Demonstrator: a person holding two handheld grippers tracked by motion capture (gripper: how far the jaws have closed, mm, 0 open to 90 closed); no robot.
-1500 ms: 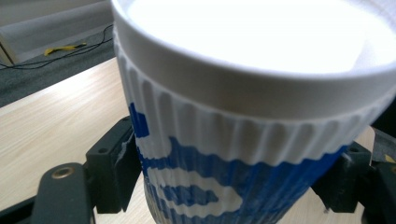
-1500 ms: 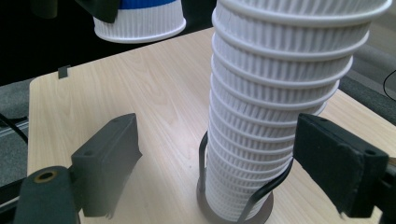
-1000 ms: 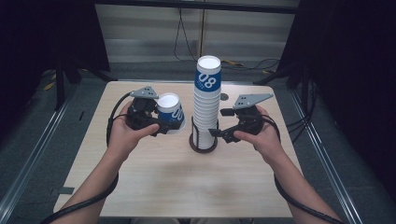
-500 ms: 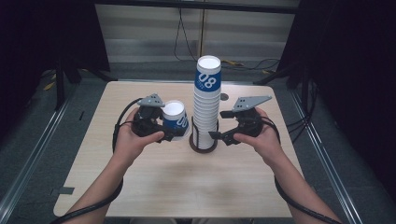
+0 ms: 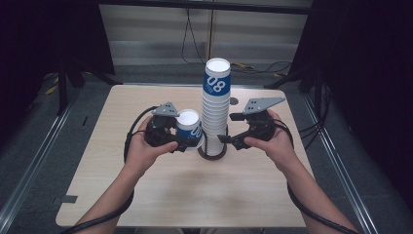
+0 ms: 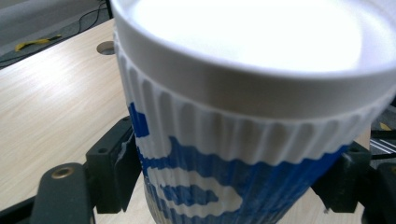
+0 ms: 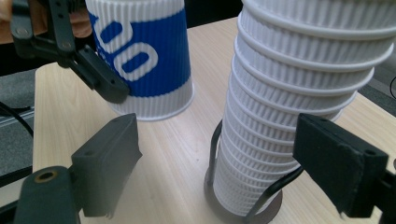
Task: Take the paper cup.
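1. While clamped upside down in the left gripper [image 5: 181, 141], single cup [image 5: 189, 128] stands near mid-tabletop [image 5: 122, 195], axis upright, just left of the wire holder [image 5: 213, 151].
2. Holder carrying the inverted cup stack [image 5: 216, 105].
3. Right gripper [image 5: 225, 139] spread wide around the stack's base.
4. Cup's mouth hidden.

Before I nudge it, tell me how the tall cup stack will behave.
The stack is tall and narrow, so it probably tips easily, though the wire holder around its base should steady it. Ribbed paper cups likely weigh little and dent under a hard squeeze. The ribs probably give the jaws decent grip.
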